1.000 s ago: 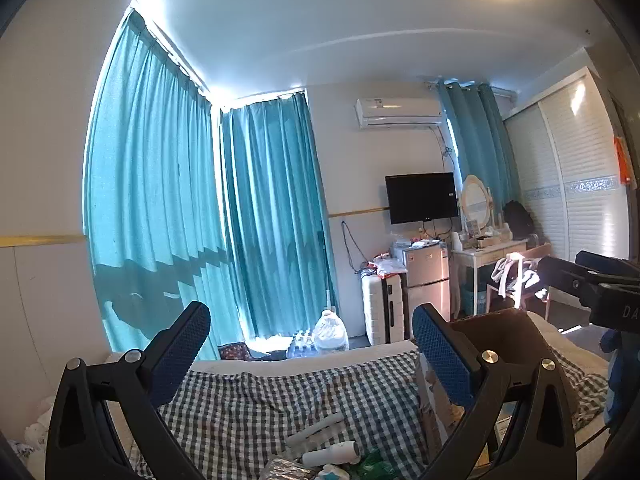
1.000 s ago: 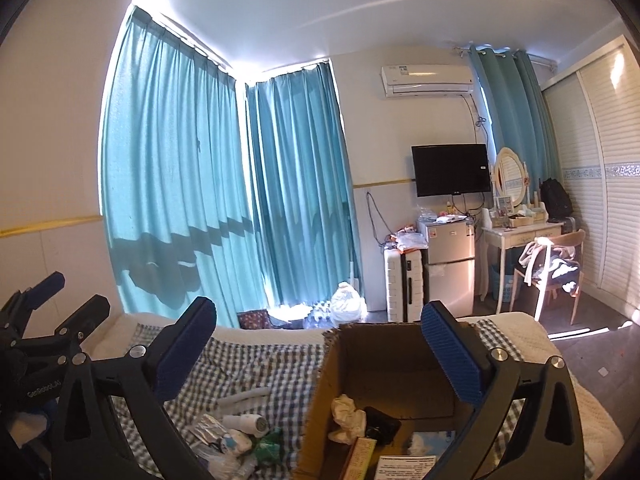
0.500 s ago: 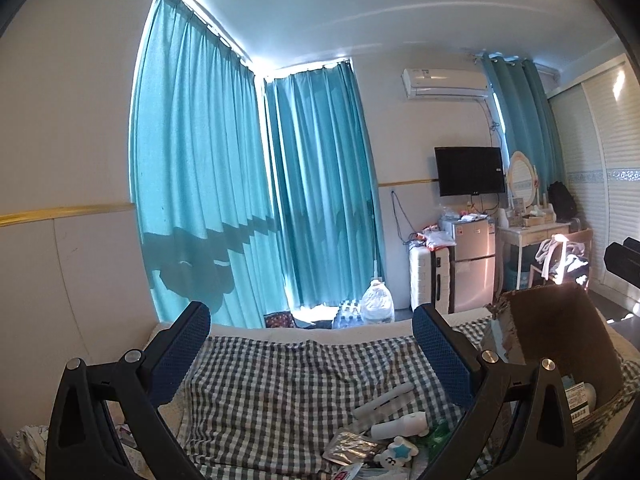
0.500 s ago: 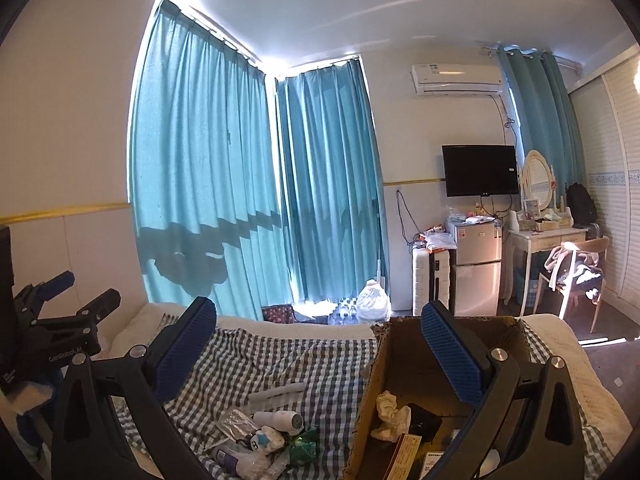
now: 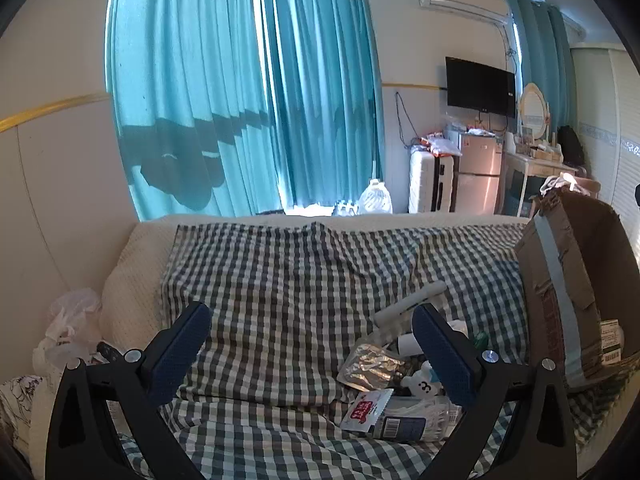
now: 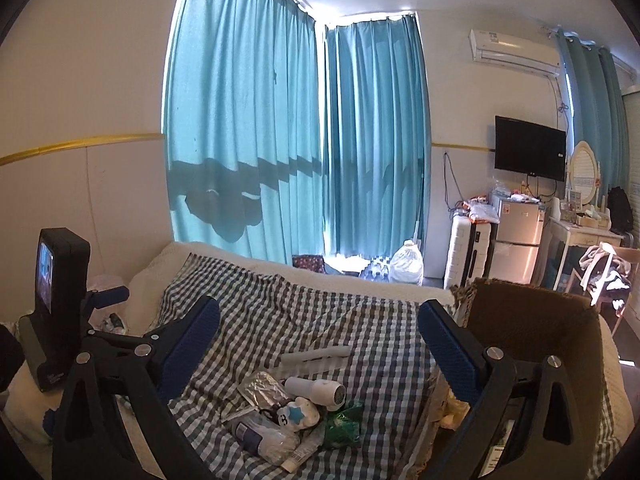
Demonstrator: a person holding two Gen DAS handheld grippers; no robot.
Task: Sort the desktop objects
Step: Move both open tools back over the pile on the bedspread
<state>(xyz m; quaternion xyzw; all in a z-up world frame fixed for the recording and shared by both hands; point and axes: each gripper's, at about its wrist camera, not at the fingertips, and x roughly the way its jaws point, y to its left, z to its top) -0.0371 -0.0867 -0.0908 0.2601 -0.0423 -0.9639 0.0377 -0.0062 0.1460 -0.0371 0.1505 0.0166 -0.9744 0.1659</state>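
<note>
A pile of small objects lies on the checked cloth (image 5: 280, 280): a silver foil pouch (image 5: 374, 366), a white long tube (image 5: 412, 302), a white toy with a star (image 6: 298, 414), a small white hair dryer (image 6: 316, 390), a green wrapper (image 6: 342, 424) and a clear packet (image 5: 400, 412). An open cardboard box (image 5: 576, 280) stands right of the pile; it also shows in the right wrist view (image 6: 532, 328). My left gripper (image 5: 312, 352) is open and empty, above the cloth left of the pile. My right gripper (image 6: 316, 344) is open and empty, above the pile.
The cloth covers a cream bed (image 5: 132, 280) against a wall. A plastic bag (image 5: 68, 320) lies at the bed's left edge. Teal curtains (image 5: 240, 100), a suitcase (image 5: 430, 182), a small fridge (image 5: 478, 172) and a dressing table (image 5: 536, 164) stand behind.
Both grippers have tilted down and swung left, bringing the cloth and the pile into fuller view. The box has shifted to the right edge of both views. Jaws stay open.
</note>
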